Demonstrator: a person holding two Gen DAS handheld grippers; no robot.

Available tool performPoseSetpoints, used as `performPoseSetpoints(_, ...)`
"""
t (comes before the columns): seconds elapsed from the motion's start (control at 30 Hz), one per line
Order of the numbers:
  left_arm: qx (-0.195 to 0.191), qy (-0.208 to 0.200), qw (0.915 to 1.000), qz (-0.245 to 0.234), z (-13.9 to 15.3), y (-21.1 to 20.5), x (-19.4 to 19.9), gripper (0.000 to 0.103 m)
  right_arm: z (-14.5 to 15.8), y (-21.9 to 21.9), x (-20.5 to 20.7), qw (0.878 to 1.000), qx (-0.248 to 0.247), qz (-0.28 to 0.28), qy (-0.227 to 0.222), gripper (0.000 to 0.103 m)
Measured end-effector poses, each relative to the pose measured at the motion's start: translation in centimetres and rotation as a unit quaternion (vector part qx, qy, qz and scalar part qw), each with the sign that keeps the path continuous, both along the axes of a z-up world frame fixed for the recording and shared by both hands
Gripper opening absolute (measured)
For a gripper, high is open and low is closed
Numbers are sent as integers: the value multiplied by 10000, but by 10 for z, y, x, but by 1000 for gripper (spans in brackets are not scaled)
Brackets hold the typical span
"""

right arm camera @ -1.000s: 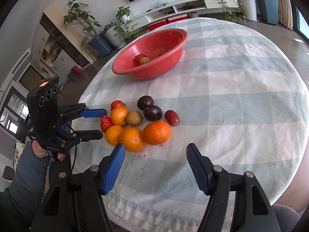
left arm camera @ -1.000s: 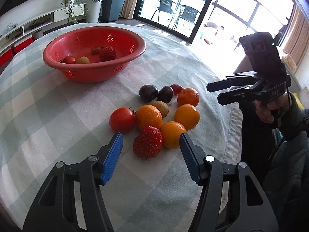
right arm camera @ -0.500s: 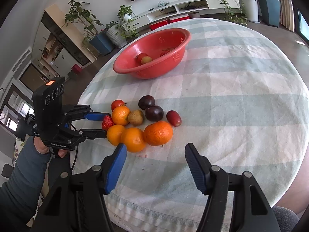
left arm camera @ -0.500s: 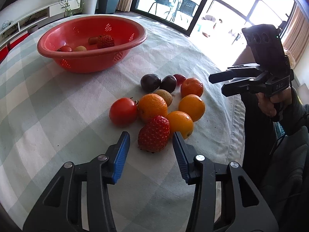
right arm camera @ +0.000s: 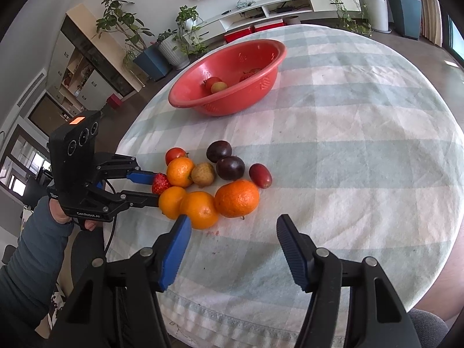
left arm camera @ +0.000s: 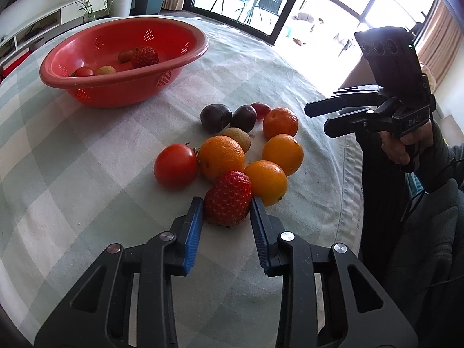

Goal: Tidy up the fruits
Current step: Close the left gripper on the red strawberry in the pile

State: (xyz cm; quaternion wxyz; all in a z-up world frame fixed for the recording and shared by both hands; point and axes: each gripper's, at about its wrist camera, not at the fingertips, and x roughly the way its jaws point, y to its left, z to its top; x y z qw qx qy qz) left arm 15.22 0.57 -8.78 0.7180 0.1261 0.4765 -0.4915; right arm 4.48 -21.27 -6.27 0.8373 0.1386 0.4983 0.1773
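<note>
- Fruit lies in a loose cluster on a round table (right arm camera: 362, 150) covered with a pale green and white checked cloth, and I take the red perforated basin (left arm camera: 121, 87) farther back on that cloth as my marker.
- Strawberry (left arm camera: 227, 198) sits at the edge of the cluster farthest from the basin, pinched between the blue pads of the left gripper (left arm camera: 226, 211); its jaws have just been closing and now press on both sides of the berry, which rests on the cloth.
- Against the strawberry lie an orange (left arm camera: 268, 182) and a bigger orange (left arm camera: 221, 158); a tomato (left arm camera: 176, 165) sits beside the bigger orange, on the side nearer the basin.
- Two more oranges (left arm camera: 282, 153) (left arm camera: 279, 121), a small tan fruit (left arm camera: 237, 137), two dark purple plums (left arm camera: 216, 117) (left arm camera: 243, 117) and a small red fruit (left arm camera: 261, 108) fill the rest of the cluster, the plums being closest to the basin.
- Inside the basin are another strawberry (left arm camera: 145, 56), a small tomato (left arm camera: 84, 72) and two other small fruits I cannot name.
- Right gripper (right arm camera: 233, 229) hangs off the near side of the cluster, far from the basin, with its jaws spread and nothing between them; one blue pad sits just beside an orange (right arm camera: 200, 208).
- Each gripper is held by a hand (right arm camera: 61, 214) in a grey-blue sleeve (right arm camera: 32, 258).
</note>
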Motion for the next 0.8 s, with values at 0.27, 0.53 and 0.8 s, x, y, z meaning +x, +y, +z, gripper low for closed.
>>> performPoseSetpoints(0.27, 1, -148, 9998, 164, 3, 4, -5, 30, 0, -1, 1, 10000, -14, -7, 4, 65)
performPoseSetpoints(0.53, -128, -318, 9978, 574, 15, 26, -10, 30, -5, 0, 7, 10000, -44, -12, 37, 65)
performPoseSetpoints(0.8, -266, -550, 9954, 736, 33, 32, -27, 30, -13, 6, 22, 9998, 164, -65, 128, 64)
